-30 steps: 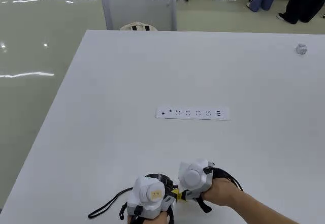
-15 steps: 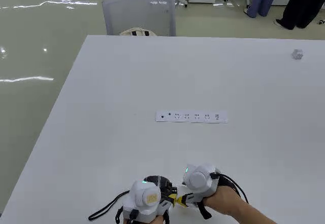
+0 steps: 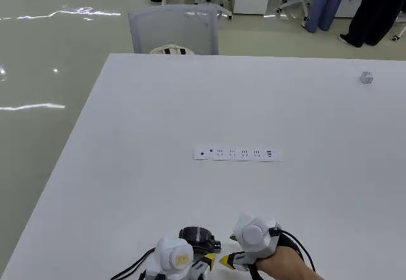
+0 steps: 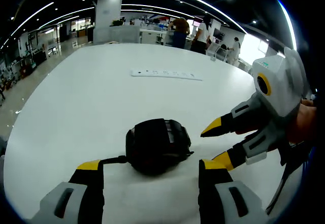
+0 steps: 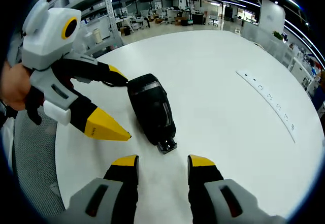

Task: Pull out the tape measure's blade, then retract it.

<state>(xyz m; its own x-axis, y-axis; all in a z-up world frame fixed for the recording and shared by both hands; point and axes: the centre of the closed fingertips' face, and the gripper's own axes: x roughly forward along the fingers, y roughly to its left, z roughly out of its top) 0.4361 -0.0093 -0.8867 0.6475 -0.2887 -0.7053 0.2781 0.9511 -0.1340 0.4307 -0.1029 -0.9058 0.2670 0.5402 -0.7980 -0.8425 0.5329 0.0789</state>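
Backed off: left gripper (image 4: 151, 166), right gripper (image 5: 163, 161) spread; tape measure (image 4: 157, 144) just ahead, ungripped.

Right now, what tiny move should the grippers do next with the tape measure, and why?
Probably shut the left gripper on the tape measure. Its open jaws sit on either side of the black case, which lies loose on the table, and the blade's hook points at the open right gripper. Holding the case first should let the right one pull the blade.
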